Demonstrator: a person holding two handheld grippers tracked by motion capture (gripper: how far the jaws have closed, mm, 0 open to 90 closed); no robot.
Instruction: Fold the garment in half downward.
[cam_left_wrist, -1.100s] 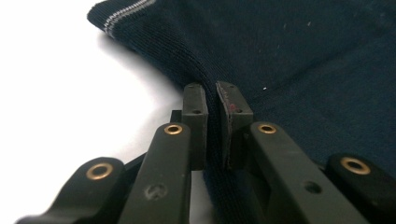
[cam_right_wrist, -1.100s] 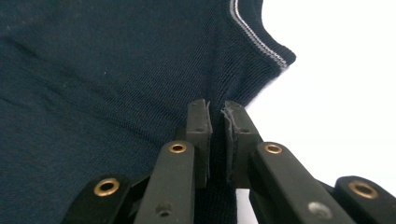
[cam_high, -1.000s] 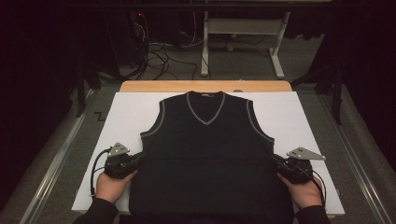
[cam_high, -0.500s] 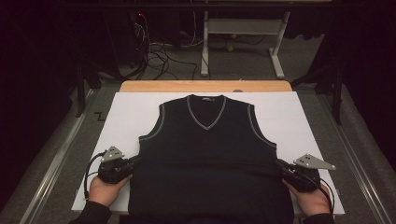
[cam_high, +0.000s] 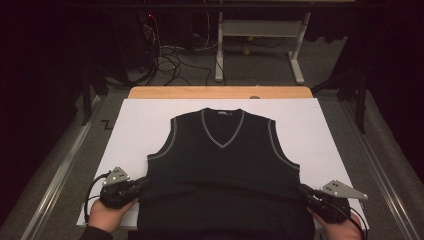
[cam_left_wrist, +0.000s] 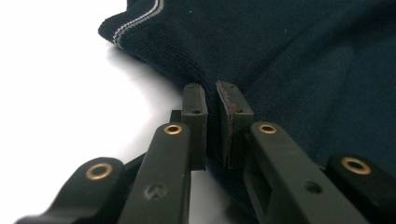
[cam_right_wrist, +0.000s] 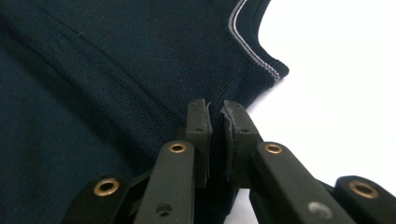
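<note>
A dark navy knit vest (cam_high: 222, 170) with grey trim at the V-neck and armholes lies flat on a white board (cam_high: 145, 125), neck away from me. My left gripper (cam_high: 142, 182) is shut on the vest's left side edge below the armhole; in the left gripper view the knit edge (cam_left_wrist: 177, 60) is pinched between the pads (cam_left_wrist: 194, 100). My right gripper (cam_high: 304, 191) is shut on the right side edge, and the right gripper view shows fabric (cam_right_wrist: 116, 84) clamped between its pads (cam_right_wrist: 198, 119). A fold line crosses the vest between the two grippers.
The board rests on a wooden table (cam_high: 220, 92) with metal rails (cam_high: 55, 175) along both sides. Behind it stand a white table frame (cam_high: 260, 45) and loose cables (cam_high: 170, 55) on the grey floor. Bare white board lies beside each armhole.
Both hands have drawn toward the near edge of the board, taking the vest's sides with them. The whole vest has slid nearer, its hem now past the board's front edge.
</note>
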